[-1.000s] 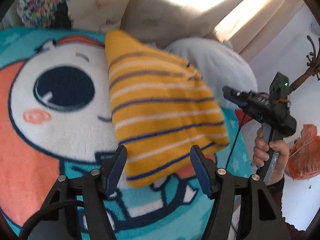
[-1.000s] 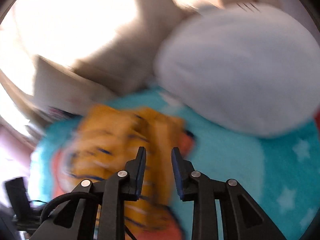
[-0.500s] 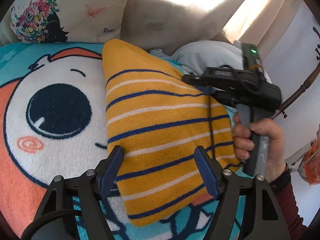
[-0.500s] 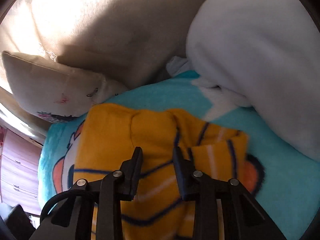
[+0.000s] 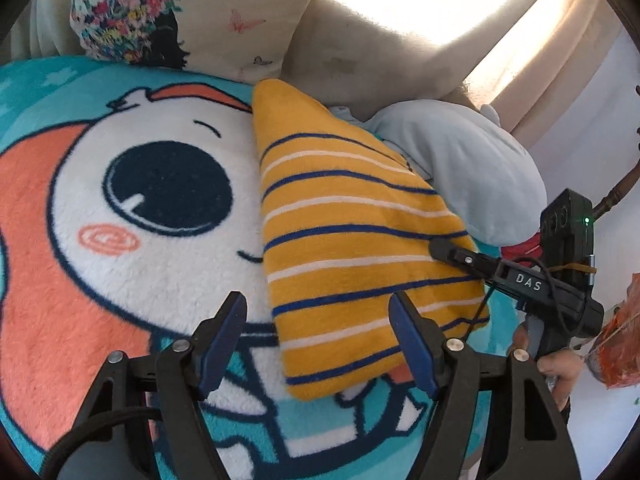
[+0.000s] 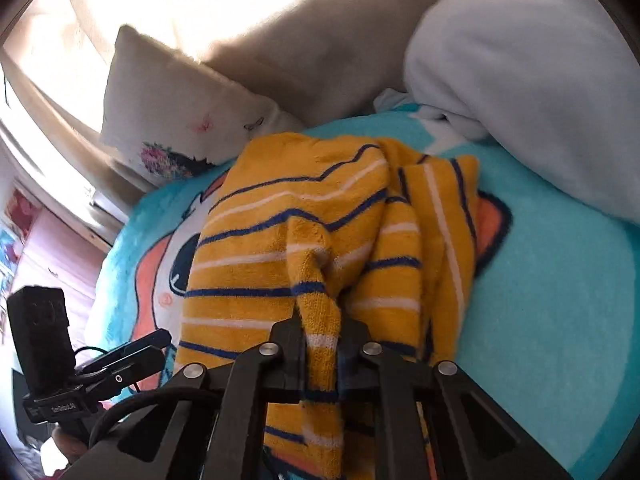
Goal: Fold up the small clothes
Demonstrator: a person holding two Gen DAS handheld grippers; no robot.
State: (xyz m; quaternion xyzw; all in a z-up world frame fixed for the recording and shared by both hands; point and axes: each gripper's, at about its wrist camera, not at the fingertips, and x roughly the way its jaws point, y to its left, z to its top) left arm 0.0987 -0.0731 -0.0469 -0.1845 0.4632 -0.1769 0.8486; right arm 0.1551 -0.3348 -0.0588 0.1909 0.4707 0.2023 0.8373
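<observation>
A yellow garment with blue and white stripes lies folded on a cartoon-print blanket. My left gripper is open and empty, just above the garment's near edge. My right gripper is shut on a pinched ridge of the yellow garment, which bunches up between its fingers. In the left wrist view the right gripper reaches in from the right and meets the garment's right edge.
A floral pillow and a beige cushion lie behind the garment. A pale blue blanket heap sits at the right. An orange bag is off the bed edge at the far right.
My right gripper has come down onto the garment's right side and closed on a fold of it. My left gripper has drawn back slightly and stayed open.
</observation>
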